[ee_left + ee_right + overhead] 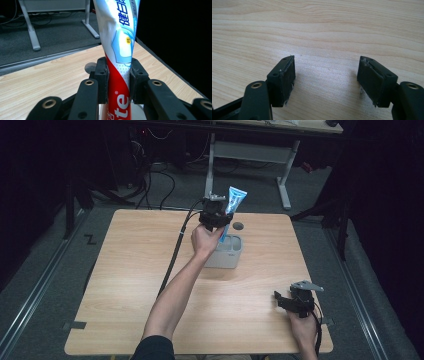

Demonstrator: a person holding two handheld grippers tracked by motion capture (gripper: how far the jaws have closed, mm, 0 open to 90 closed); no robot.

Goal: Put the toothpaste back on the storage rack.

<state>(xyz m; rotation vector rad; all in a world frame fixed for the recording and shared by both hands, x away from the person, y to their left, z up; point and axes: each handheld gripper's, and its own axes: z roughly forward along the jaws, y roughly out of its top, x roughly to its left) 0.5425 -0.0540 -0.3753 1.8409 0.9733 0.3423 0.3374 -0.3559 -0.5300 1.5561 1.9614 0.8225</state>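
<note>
A toothpaste tube (235,200), blue and white at its flat end and red lower down, stands upright above a grey box-shaped holder (226,254) at the middle of the wooden table (125,285). My left gripper (216,220) is shut on the tube. In the left gripper view the two pads press the tube's (117,62) red part from both sides, so my left gripper (117,75) holds it upright. My right gripper (287,299) rests near the table's front right corner. In the right gripper view my right gripper (325,75) stands open above bare wood with nothing between its jaws.
A round hole (238,226) sits in the tabletop just behind the holder. Behind the table stands a desk frame with white legs (285,185). Cables (150,175) lie on the grey floor at the far left. A black cable (175,255) trails from my left gripper across the table.
</note>
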